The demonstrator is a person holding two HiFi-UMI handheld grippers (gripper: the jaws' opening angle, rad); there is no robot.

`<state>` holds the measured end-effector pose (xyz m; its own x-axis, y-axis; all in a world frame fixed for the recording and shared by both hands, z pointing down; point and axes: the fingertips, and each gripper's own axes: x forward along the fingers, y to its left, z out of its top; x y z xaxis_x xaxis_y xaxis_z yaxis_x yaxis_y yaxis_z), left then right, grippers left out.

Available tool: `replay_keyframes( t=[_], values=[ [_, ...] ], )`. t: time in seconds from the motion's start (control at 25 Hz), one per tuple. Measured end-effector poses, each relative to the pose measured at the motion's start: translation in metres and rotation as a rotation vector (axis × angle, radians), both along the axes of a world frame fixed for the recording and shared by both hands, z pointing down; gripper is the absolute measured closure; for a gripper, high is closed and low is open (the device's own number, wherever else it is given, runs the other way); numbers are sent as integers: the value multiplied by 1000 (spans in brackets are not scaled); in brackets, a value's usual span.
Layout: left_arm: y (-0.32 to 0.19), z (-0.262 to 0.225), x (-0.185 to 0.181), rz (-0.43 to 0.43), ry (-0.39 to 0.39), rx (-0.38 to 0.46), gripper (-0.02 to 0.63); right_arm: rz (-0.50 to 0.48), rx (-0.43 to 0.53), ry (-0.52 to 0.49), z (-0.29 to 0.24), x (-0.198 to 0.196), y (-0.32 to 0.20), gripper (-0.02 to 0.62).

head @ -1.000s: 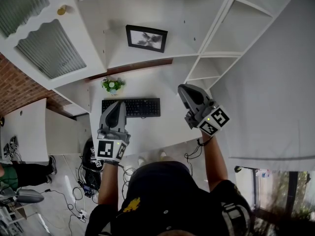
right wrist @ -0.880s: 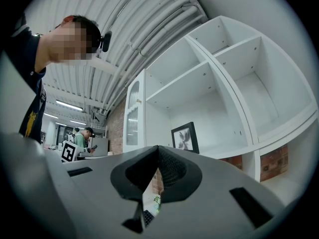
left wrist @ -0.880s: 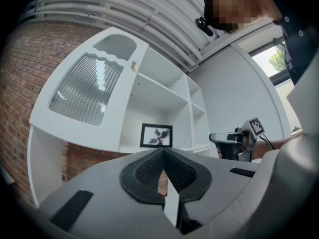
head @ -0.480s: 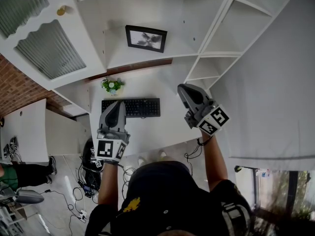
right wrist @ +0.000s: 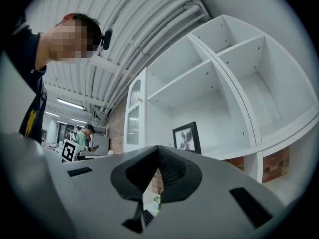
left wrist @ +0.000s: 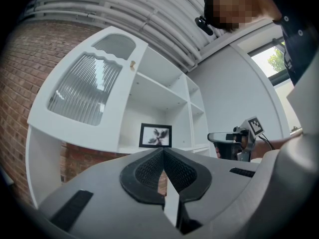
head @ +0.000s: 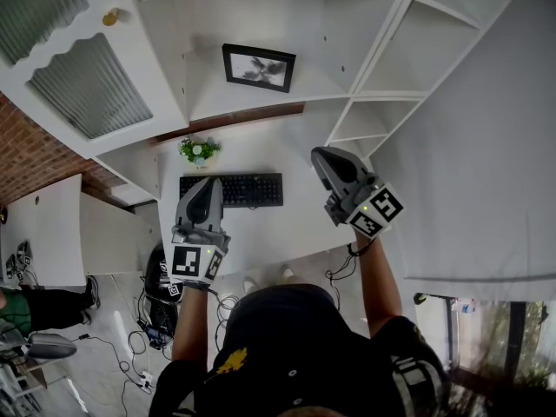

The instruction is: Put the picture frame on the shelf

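The black picture frame (head: 258, 68) with a grey flower print stands upright on a white shelf (head: 261, 101), leaning at the back wall. It also shows in the left gripper view as the picture frame (left wrist: 155, 135) and in the right gripper view as the picture frame (right wrist: 185, 138). My left gripper (head: 207, 183) hovers over the desk near the keyboard, shut and empty. My right gripper (head: 323, 156) hangs further right, below the shelf, shut with nothing in it. Both are well apart from the frame. Seen from its own camera, the left gripper (left wrist: 163, 151) has its jaws meeting at the tip, as does the right gripper (right wrist: 158, 148).
A black keyboard (head: 231, 189) and a small potted plant (head: 199, 150) sit on the white desk (head: 287, 224). A cabinet door with ribbed glass (head: 87, 85) stands open at the left. More shelf compartments (head: 434, 50) lie to the right. Cables (head: 130, 354) trail on the floor.
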<state>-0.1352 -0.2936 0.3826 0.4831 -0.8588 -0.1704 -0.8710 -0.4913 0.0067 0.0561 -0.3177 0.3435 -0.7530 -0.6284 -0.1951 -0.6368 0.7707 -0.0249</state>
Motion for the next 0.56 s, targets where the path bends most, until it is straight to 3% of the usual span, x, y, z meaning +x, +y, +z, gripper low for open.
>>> replay_keyframes(
  t=[0.56],
  values=[
    [-2, 6, -2, 2, 3, -11, 589, -19, -3, -2, 8, -13, -4, 591]
  ],
)
